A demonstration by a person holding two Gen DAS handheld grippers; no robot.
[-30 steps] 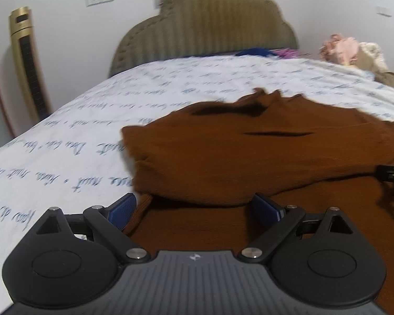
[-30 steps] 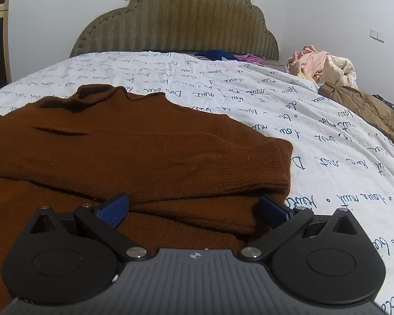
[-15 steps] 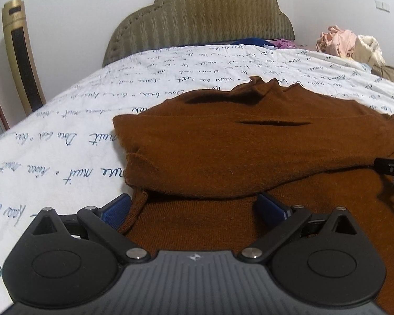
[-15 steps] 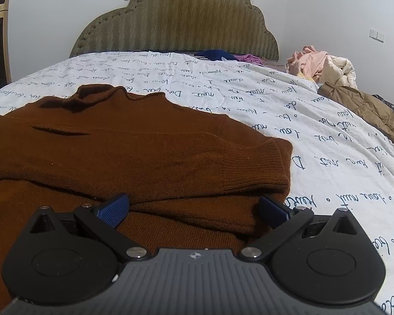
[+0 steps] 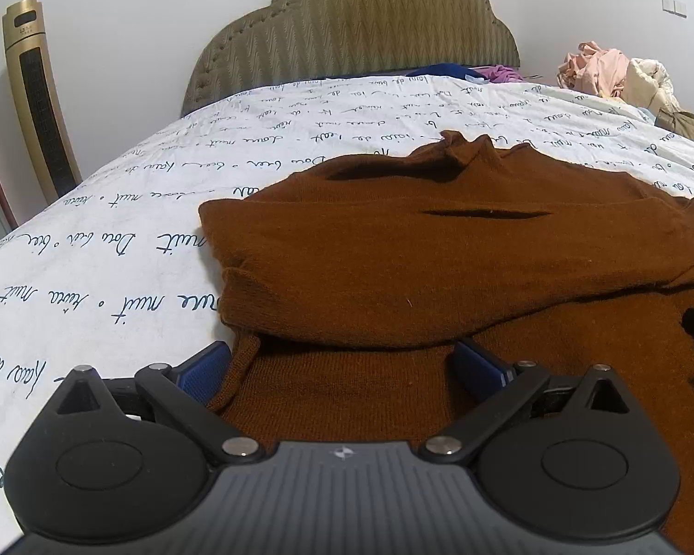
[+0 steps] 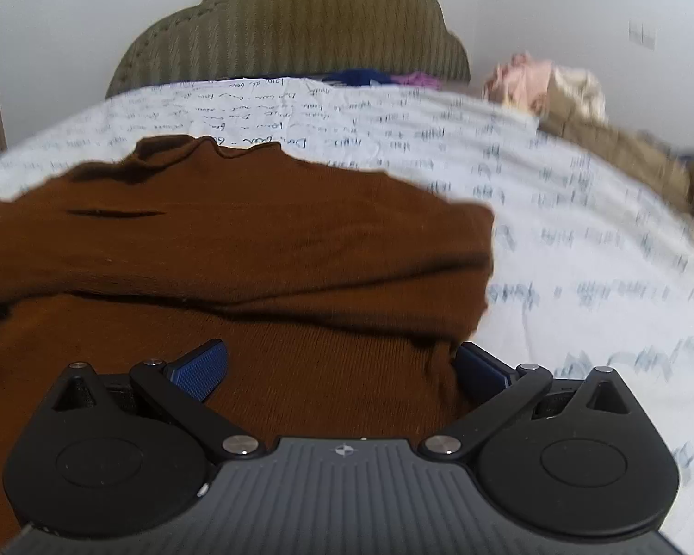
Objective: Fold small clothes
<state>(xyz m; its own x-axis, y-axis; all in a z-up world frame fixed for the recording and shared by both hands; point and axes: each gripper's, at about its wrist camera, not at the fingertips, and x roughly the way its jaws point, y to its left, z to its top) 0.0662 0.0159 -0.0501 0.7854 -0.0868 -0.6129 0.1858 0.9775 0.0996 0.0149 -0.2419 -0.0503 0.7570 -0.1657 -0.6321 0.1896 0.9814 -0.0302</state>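
**Both tongs spread at the near hem of a half-folded sweater**

A brown sweater lies flat on the bed, its collar toward the headboard at 12 o'clock and its hem toward the camera at 6 o'clock. The sleeves look already folded across the chest, forming a thick upper layer over the body panel.

The left tongs are spread wide, empty, sitting low over the hem's left corner; the sweater's left edge passes just inside the blue finger at 9 o'clock. The right tongs are likewise spread and holding nothing, over the hem's right corner, with the garment's right edge bunched against the finger at 3 o'clock. That view is blurred, so finer contact cannot be told.

The relation that matters: the sweater's long axis runs 6 to 12 o'clock, straight ahead of both tongs, and each hand is nearest its own hem corner. A likely next move is pinching both corners and carrying the hem toward the collar; uneven lifts could skew the fold.

Loose clothes are heaped at 1 o'clock, well apart.
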